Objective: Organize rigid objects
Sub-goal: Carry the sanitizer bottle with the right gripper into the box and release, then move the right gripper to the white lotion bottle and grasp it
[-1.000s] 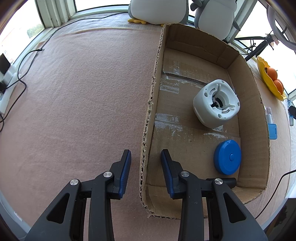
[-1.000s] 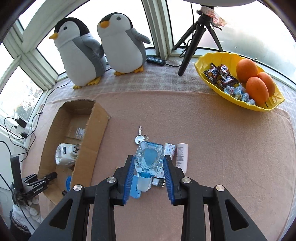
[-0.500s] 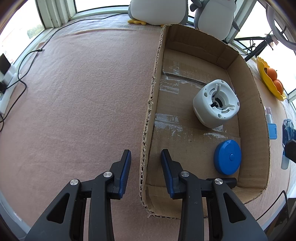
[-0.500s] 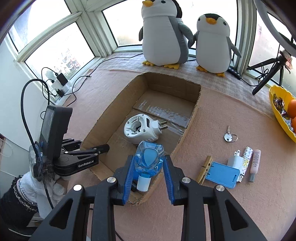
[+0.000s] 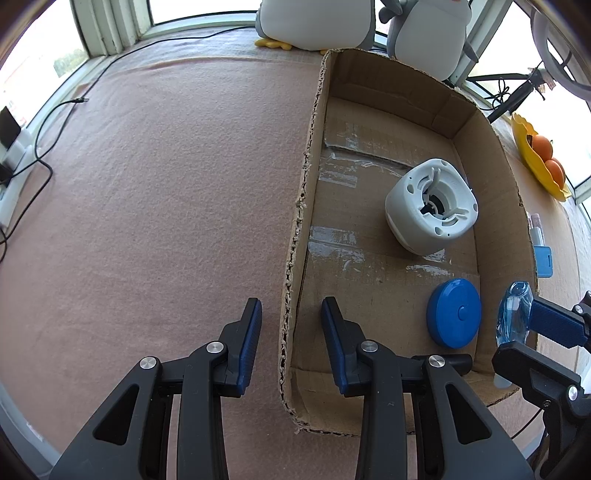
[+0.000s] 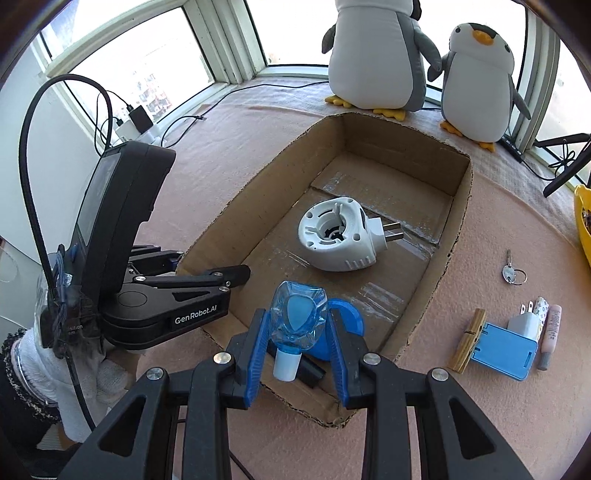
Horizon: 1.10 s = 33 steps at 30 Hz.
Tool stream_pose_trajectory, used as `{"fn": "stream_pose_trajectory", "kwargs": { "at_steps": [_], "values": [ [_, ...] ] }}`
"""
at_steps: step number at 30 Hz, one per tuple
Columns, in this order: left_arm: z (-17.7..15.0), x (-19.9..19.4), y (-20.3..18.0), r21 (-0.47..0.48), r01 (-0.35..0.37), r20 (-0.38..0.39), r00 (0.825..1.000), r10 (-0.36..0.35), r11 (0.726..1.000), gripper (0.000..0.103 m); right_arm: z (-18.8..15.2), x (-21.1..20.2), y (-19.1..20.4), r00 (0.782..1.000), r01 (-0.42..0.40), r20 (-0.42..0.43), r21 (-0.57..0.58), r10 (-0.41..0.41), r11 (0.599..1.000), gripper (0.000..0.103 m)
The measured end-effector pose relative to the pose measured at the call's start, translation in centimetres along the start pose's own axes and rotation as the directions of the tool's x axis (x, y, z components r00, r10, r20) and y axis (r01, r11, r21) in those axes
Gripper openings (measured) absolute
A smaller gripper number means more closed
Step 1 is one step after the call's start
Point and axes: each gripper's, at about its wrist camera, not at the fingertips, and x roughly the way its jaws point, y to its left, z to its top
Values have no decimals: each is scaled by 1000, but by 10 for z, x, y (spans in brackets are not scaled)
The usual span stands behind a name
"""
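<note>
Right wrist view: a blue refill bottle (image 6: 298,323) is pinched in the right tongs (image 6: 295,345), held over the cardboard box (image 6: 456,236) — placing step. Left tongs (image 5: 291,332) are spread, straddling its wall. Lowering and release are called for — clear of the blue disc (image 5: 453,312).

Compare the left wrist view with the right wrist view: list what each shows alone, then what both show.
Left wrist only: the open left gripper straddling the box wall, and oranges in a yellow bowl.

Right wrist only: a key, a clothespin, the plug pins of the white device, and a penguin's face.

Both: the cardboard box, the white device, the blue disc, the blue card, and the right gripper shut on the blue bottle above the box's near end.
</note>
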Motion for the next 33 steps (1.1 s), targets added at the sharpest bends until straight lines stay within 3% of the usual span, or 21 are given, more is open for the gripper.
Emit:
{"fn": "stream_pose_trajectory", "kwargs": {
  "at_steps": [4,15,25,33],
  "values": [
    [0,0,0,1,0,0,1000,0,1000,33,1,-6,4,1000,6,23,-12,-6,1000,40],
    [0,0,0,1,0,0,1000,0,1000,33,-8,-34,-16,997,33,72,24,-35,999,41],
    [0,0,0,1,0,0,1000,0,1000,33,-29,-75,-89,989,64,119,193,-88,979,41],
    [0,1,0,3,-4,0,1000,4,1000,33,-52,-99,-160,966,152,151,323,-209,934,41]
  ]
}}
